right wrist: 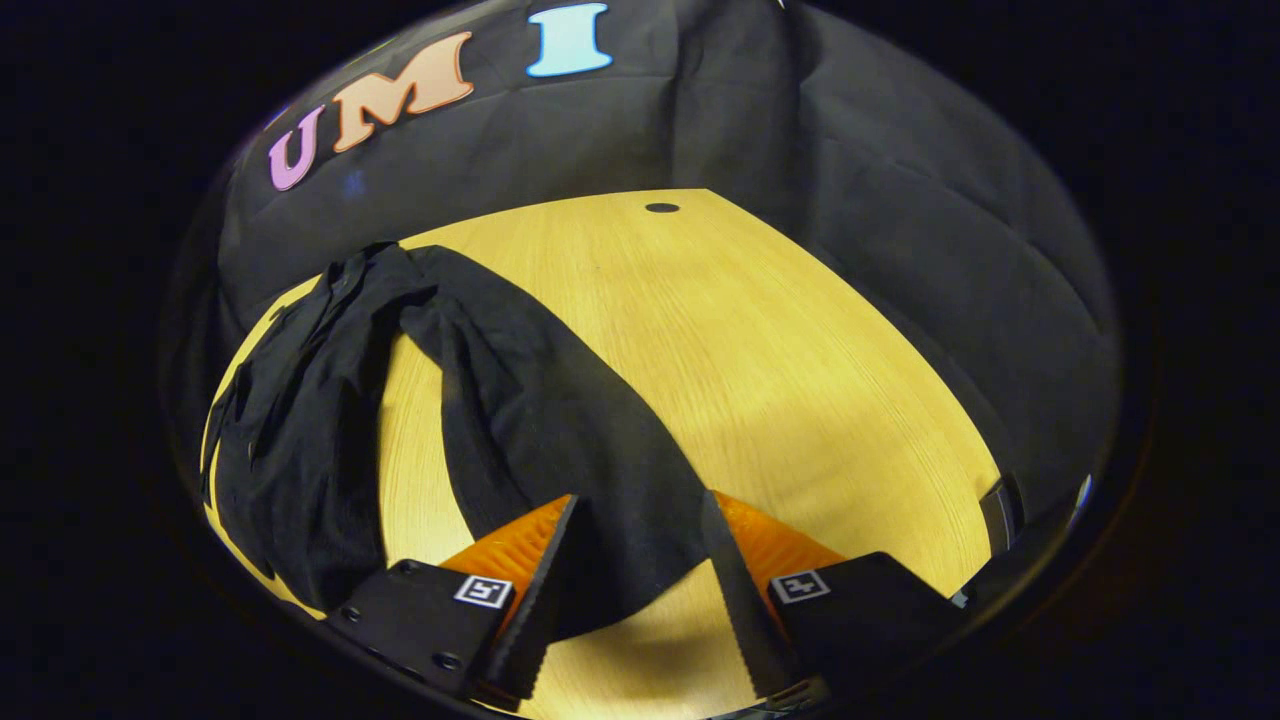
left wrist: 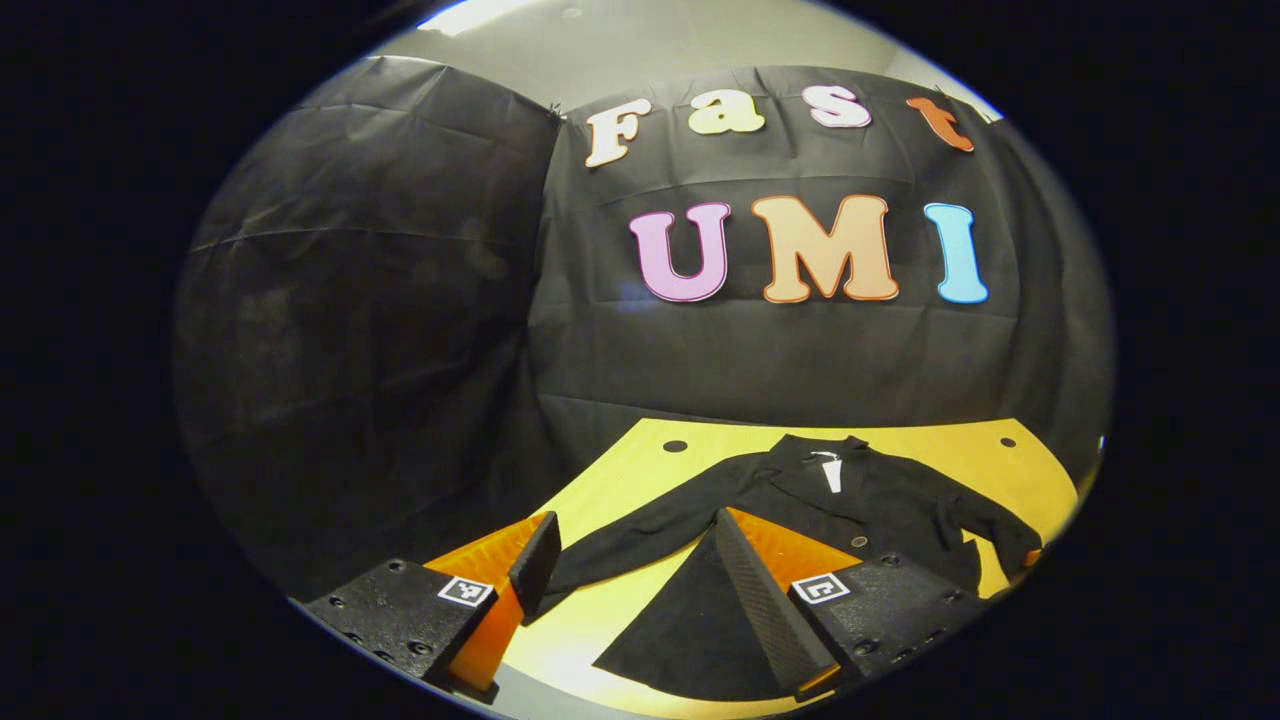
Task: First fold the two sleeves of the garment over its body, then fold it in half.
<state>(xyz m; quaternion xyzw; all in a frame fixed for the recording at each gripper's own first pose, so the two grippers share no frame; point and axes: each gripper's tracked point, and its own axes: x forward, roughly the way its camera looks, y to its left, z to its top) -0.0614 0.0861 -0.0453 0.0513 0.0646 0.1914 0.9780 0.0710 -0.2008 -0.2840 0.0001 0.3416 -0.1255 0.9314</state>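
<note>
Both tongs, left and right, gape wide, empty, a black garment sleeve lying between each.

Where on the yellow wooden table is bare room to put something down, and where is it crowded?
Free: the wide patch of yellow wooden table right of the black long-sleeved garment's sleeve, up to the black cloth wall. A narrow strip lies between sleeve and body. Crowded: around the right gripper, open over the cuff.
</note>
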